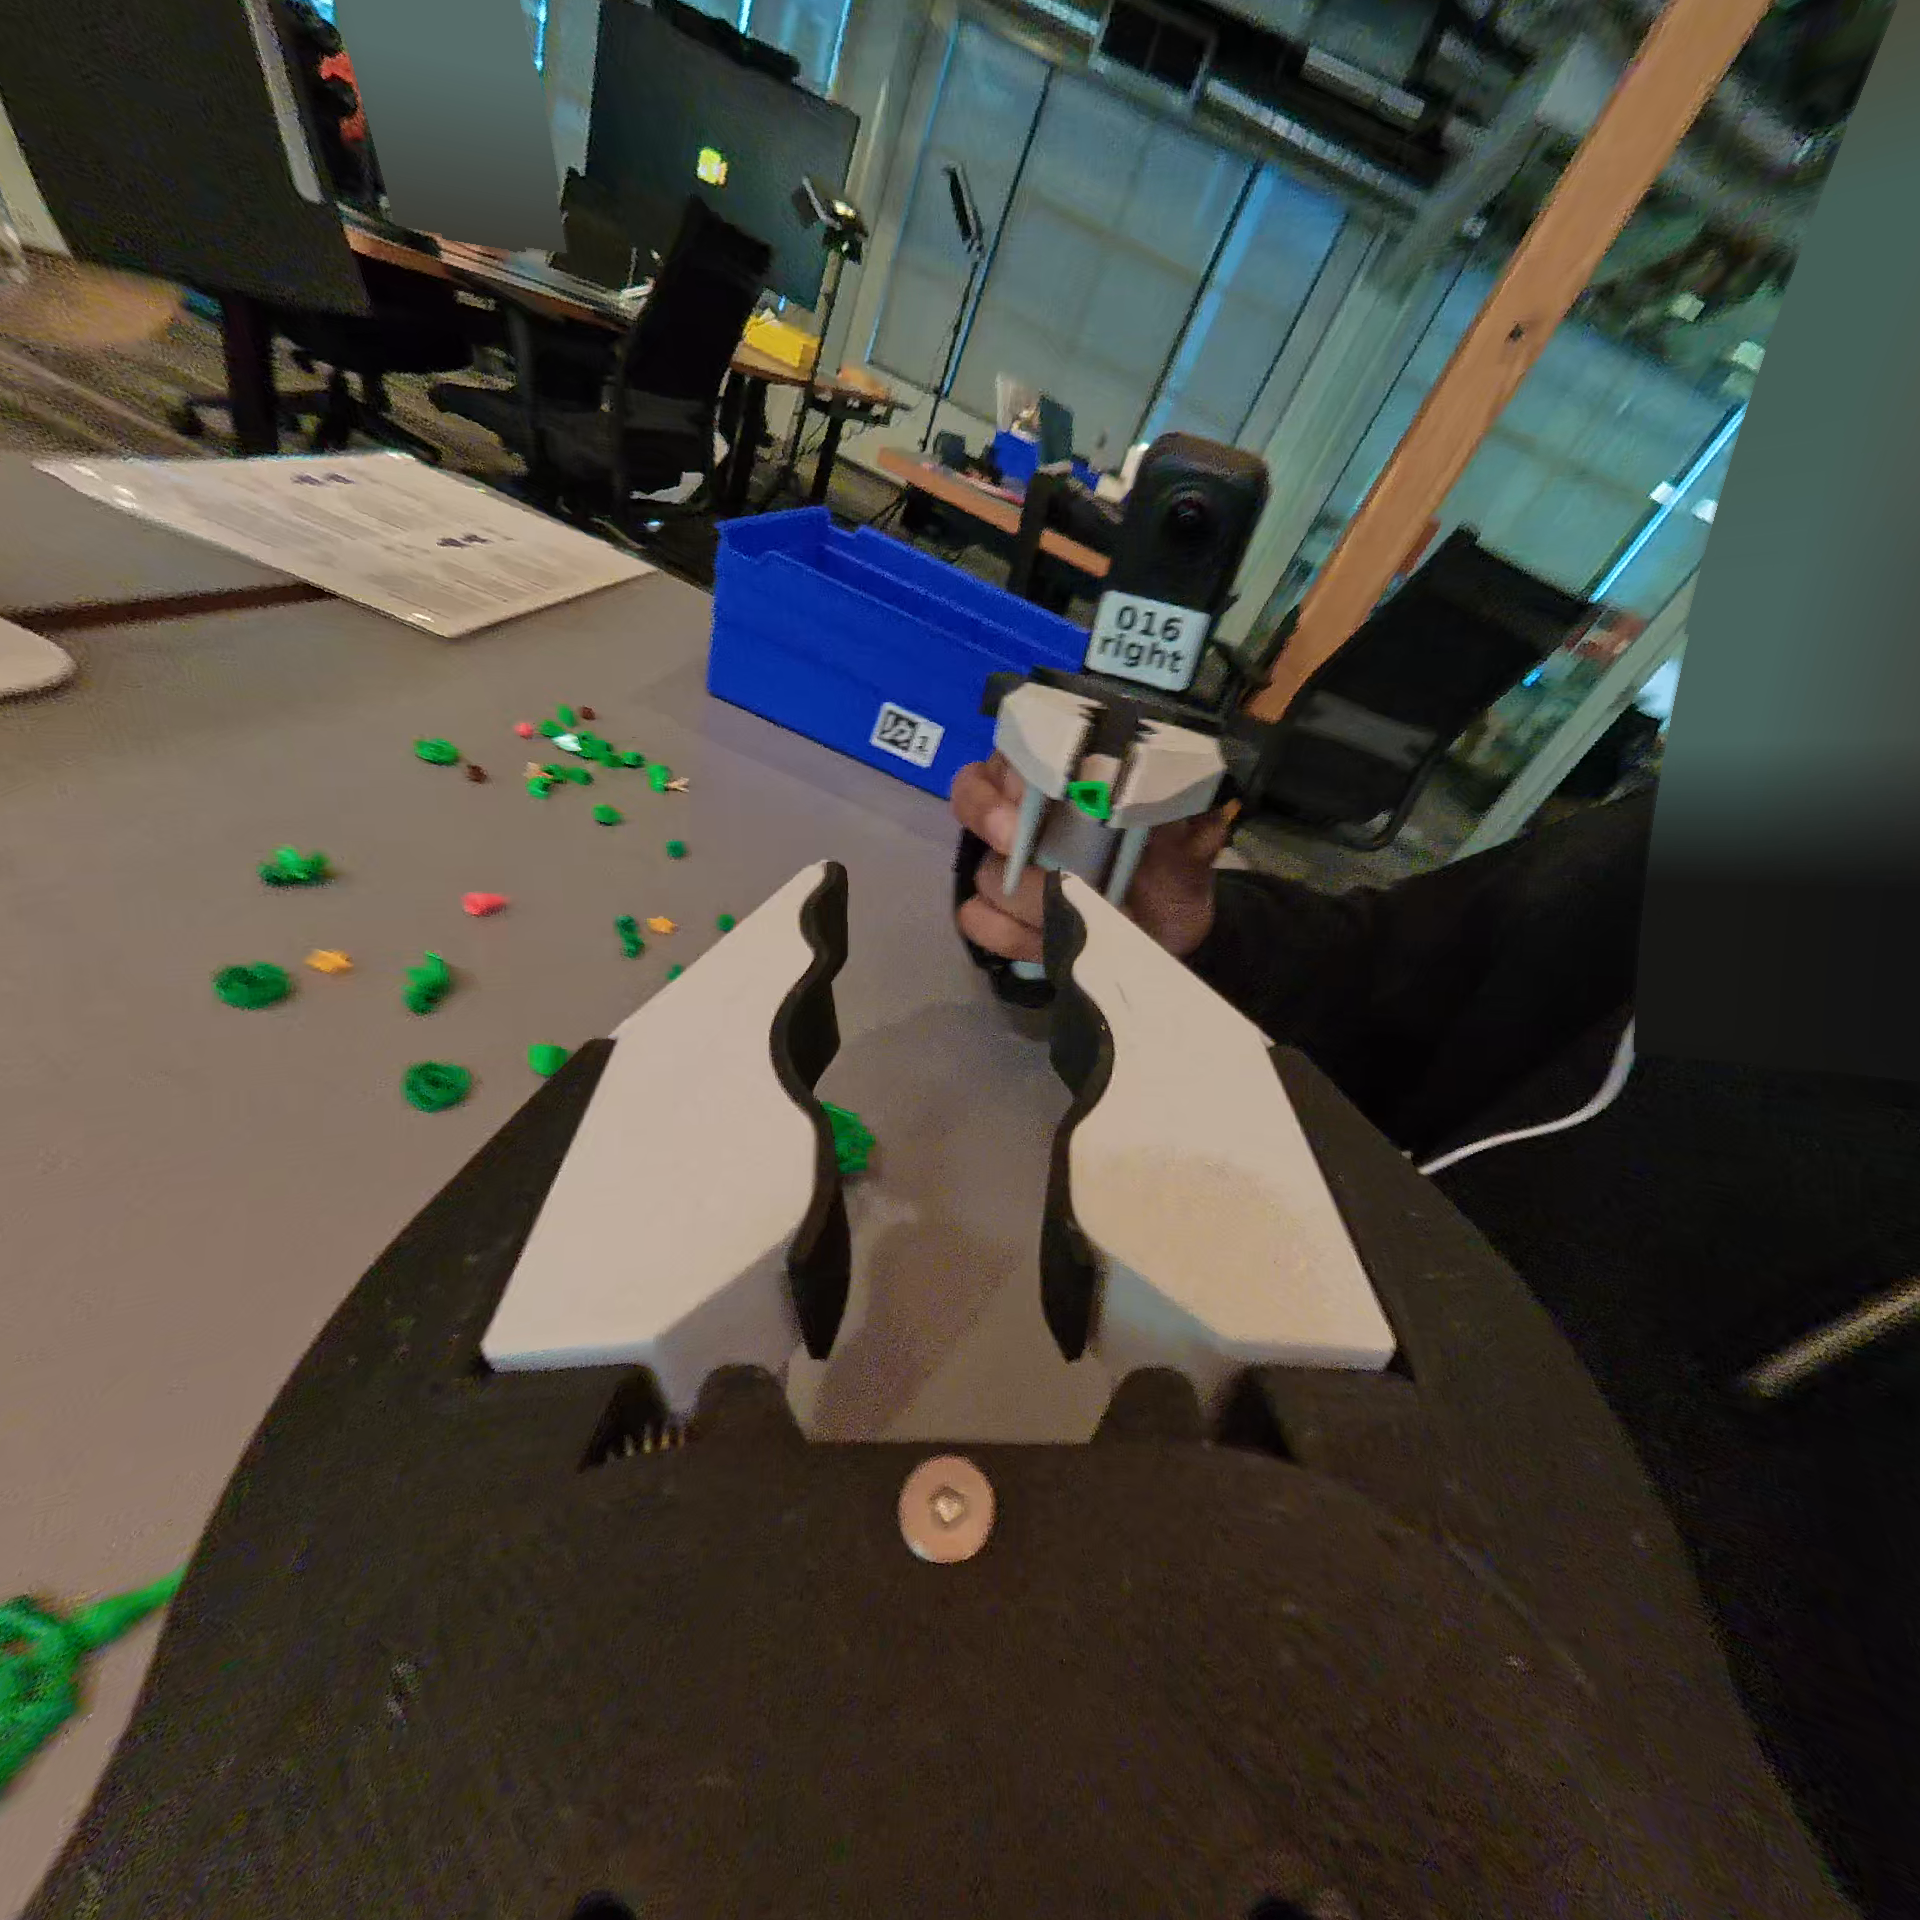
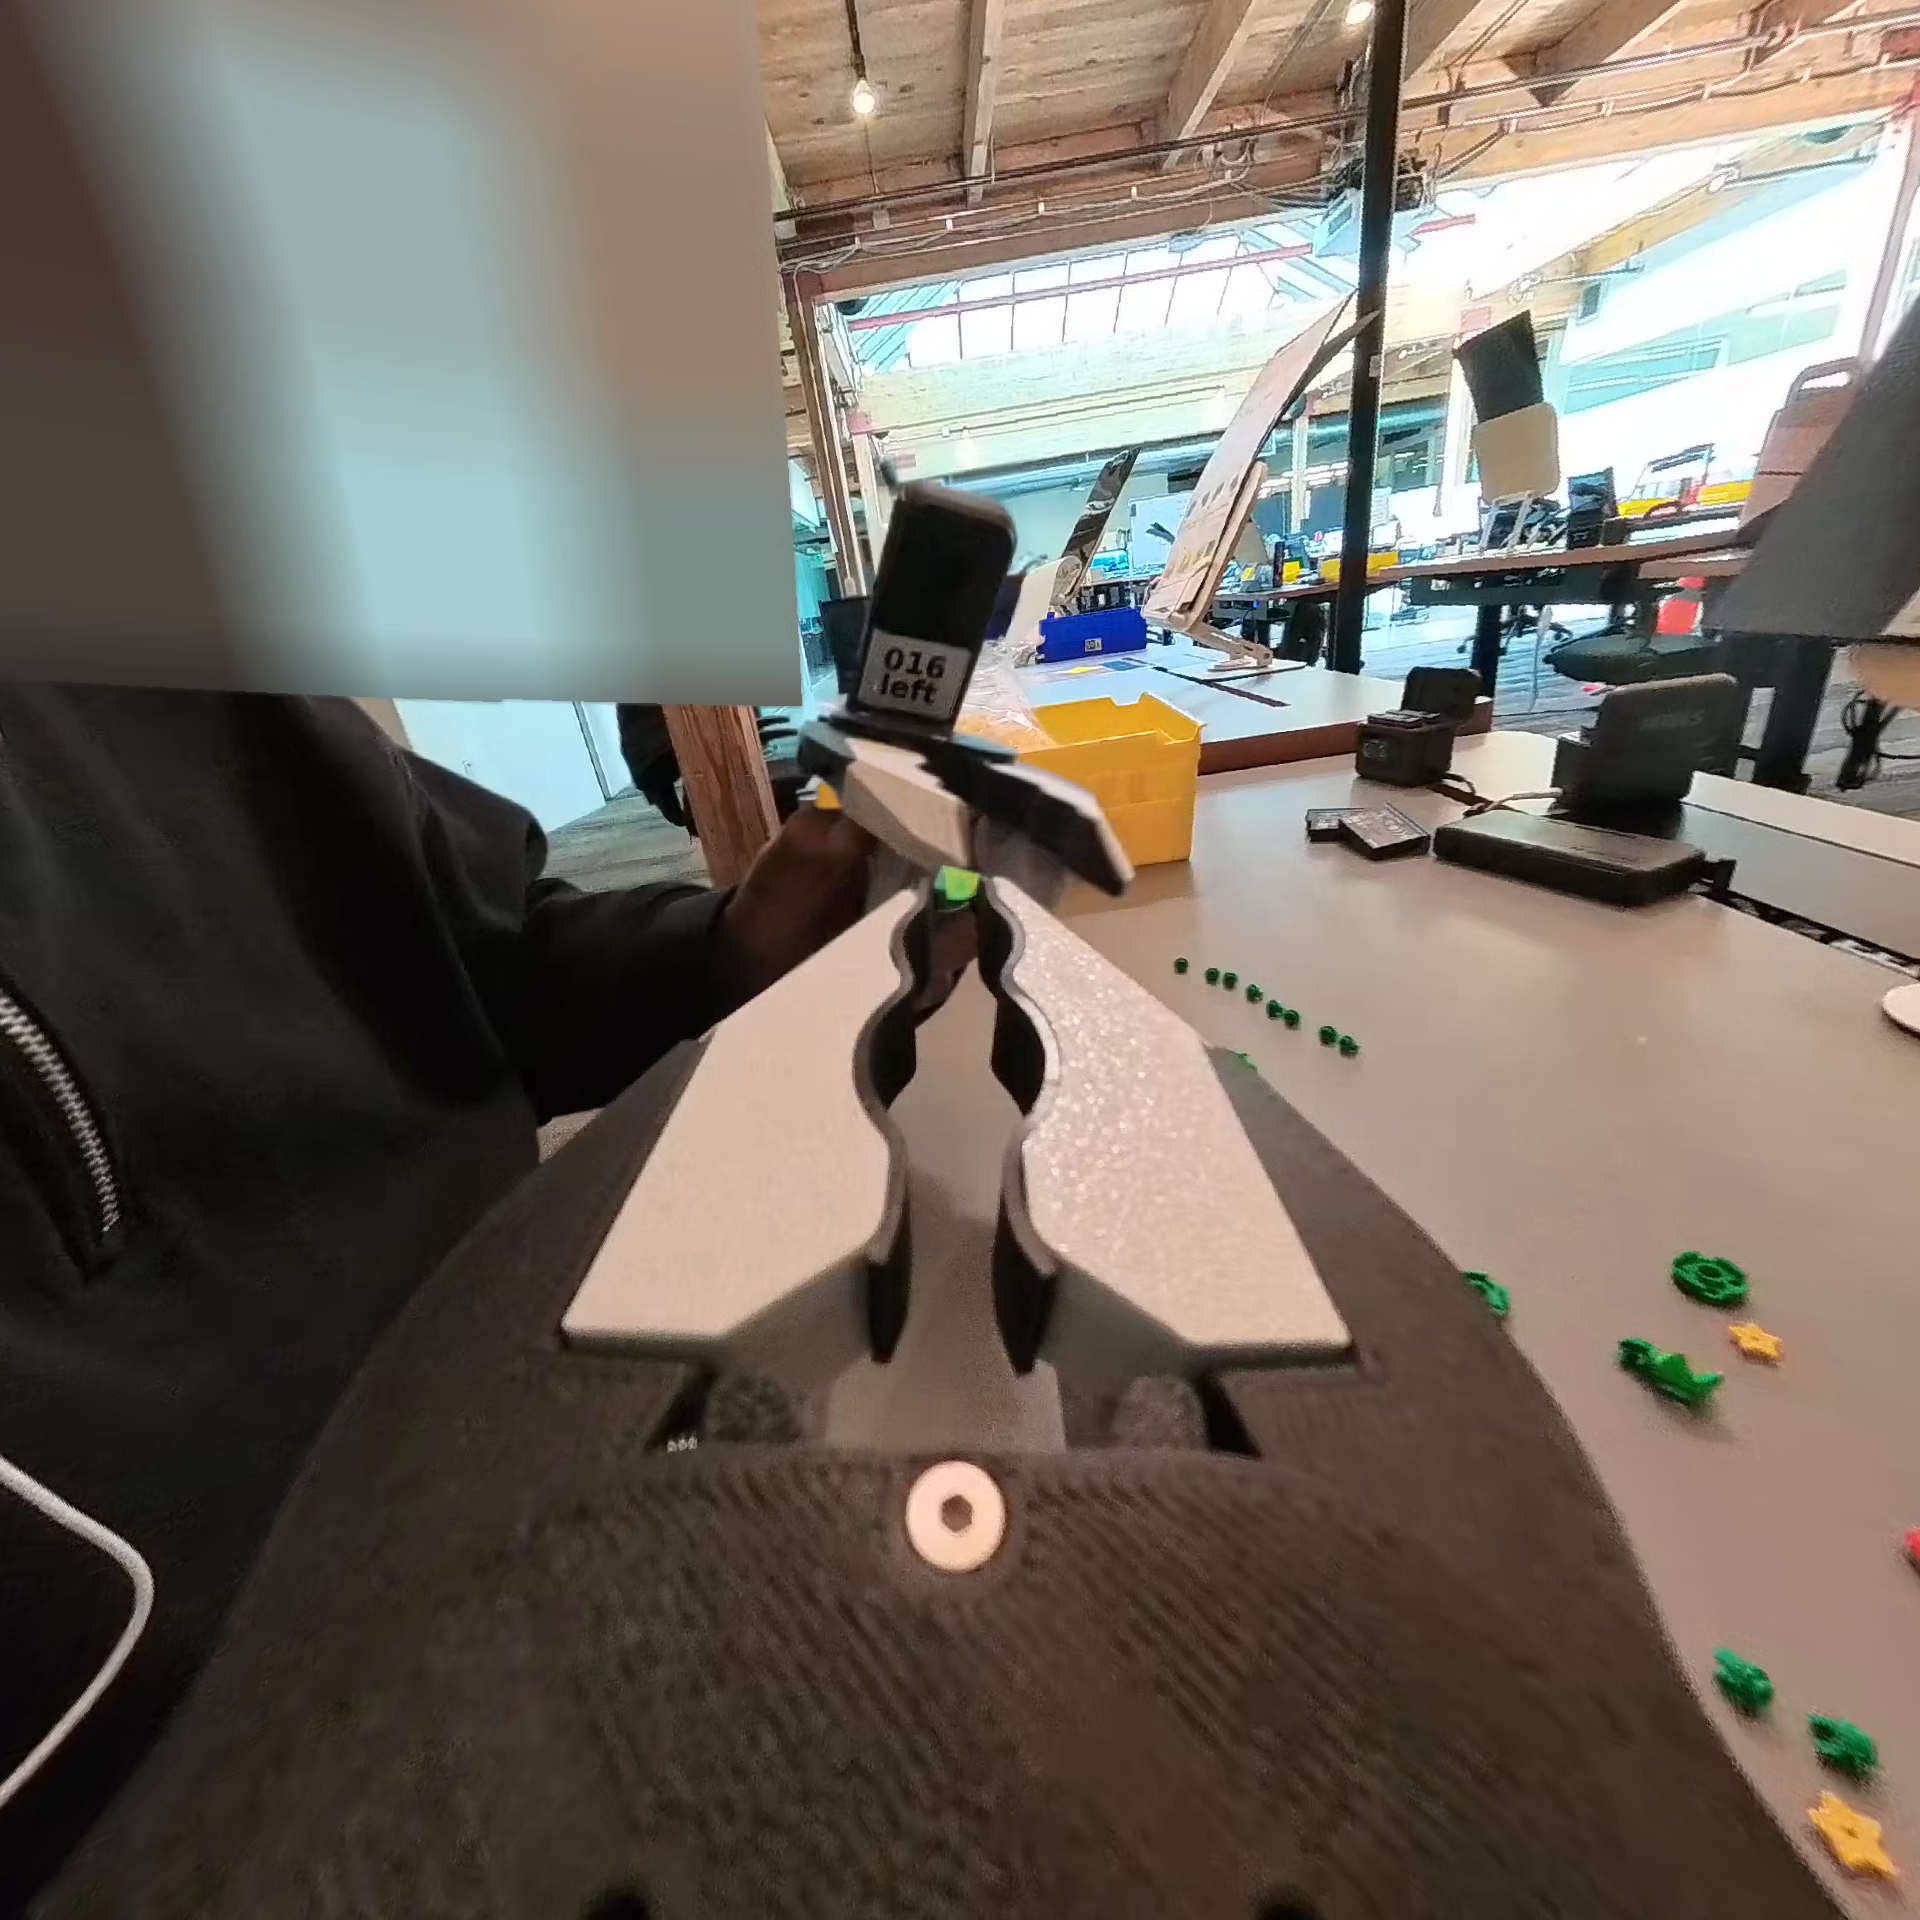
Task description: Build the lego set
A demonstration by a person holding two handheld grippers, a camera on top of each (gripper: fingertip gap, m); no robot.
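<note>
My right gripper [image 2: 951, 904] is shut on a small green lego piece [image 2: 954, 888], held up in the air above the table edge. It also shows in the left wrist view [image 1: 1103, 777], facing me with the green piece [image 1: 1086, 798] at its tips. My left gripper [image 1: 945, 904] is open and empty, its tips just in front of the right gripper. It also shows in the right wrist view [image 2: 977, 836], close behind the green piece. Loose green pieces [image 1: 436, 1086], yellow stars [image 2: 1756, 1340] and a pink piece [image 1: 483, 904] lie scattered on the grey table [image 1: 260, 1195].
A blue bin [image 1: 862, 634] and a paper sheet [image 1: 353, 535] sit at the table's far side. A yellow bin [image 2: 1127, 769] and black devices [image 2: 1569, 857] stand further along. A row of small green studs [image 2: 1268, 1003] lies near them. The person's dark sleeve [image 1: 1403, 966] is close. The gap from one gripper's tips to the other's is roughly 4 centimeters.
</note>
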